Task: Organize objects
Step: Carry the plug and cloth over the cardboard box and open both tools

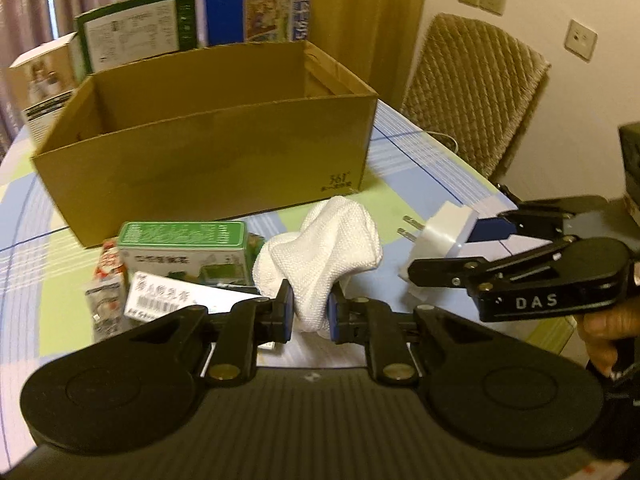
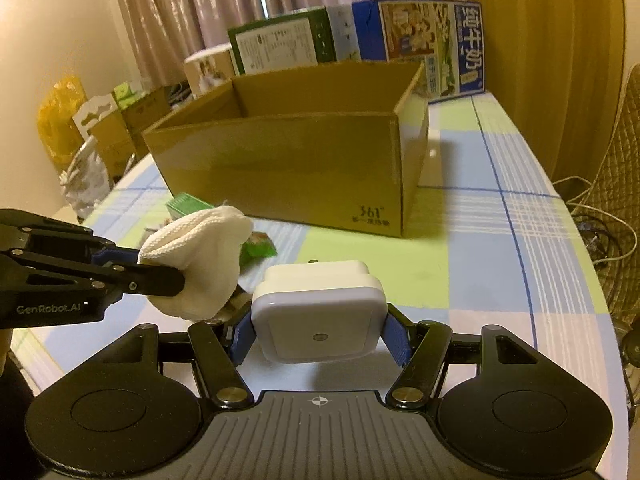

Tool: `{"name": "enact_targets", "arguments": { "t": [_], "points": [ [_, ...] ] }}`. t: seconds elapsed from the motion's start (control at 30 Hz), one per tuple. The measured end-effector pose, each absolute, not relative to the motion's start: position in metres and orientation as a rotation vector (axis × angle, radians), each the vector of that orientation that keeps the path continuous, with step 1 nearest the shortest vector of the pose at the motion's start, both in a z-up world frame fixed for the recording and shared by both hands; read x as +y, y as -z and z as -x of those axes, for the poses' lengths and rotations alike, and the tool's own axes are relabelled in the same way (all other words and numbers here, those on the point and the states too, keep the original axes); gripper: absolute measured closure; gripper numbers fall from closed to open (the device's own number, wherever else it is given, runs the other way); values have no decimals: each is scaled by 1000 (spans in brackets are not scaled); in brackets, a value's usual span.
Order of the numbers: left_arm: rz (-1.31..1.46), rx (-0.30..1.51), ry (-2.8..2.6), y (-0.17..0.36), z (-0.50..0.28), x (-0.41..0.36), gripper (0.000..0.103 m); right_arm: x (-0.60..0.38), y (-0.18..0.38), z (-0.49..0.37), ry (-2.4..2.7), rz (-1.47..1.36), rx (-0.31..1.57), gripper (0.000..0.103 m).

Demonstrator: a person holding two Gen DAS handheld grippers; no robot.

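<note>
Cloth filled the near view: the left gripper (image 1: pixel 310 312) was pinched tight on a bunched white cloth (image 1: pixel 324 248), its blue pads pressing into the fabric from both sides, the bundle lifted off the table. Beside it, the right gripper (image 2: pixel 320 334) was clamped on a white plug-in night light (image 2: pixel 318 316), gripped by its square body between the blue fingers; from the left wrist view its two metal prongs (image 1: pixel 412 228) pointed away from the gripper toward the cloth. The two held things were near each other but apart.

Below and left of the cloth, a green carton (image 1: pixel 184 250) lay on the checked tablecloth (image 2: pixel 480 248) with a small white labelled packet (image 1: pixel 168 300) just in front of it and a red-and-white pack (image 1: pixel 106 280) at its left.

Behind these stood an open cardboard box (image 2: pixel 296 160), upright, its inside not seen to the bottom. Past its far wall stood a green-and-white carton (image 2: pixel 280 42) and a blue milk carton (image 2: pixel 424 36), with curtains (image 2: pixel 180 4) behind. A quilted chair back (image 1: pixel 476 88) stood at the right of the table.
</note>
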State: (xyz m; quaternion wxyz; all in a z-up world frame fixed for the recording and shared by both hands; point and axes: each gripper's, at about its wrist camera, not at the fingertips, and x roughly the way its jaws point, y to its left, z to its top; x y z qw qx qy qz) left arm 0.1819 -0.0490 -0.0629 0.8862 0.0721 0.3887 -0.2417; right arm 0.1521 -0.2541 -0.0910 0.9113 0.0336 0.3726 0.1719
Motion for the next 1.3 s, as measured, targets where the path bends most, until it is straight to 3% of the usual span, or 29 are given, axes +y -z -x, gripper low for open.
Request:
{"name": "enact_targets", "arguments": {
  "t": [0.67, 1.3],
  "points": [
    [-125, 740, 412, -20, -164, -22, 90, -229, 16, -138, -342, -21, 718, 41],
    [-132, 713, 383, -62, -195, 4, 90, -213, -28, -178, -351, -20, 714, 41]
  ]
}}
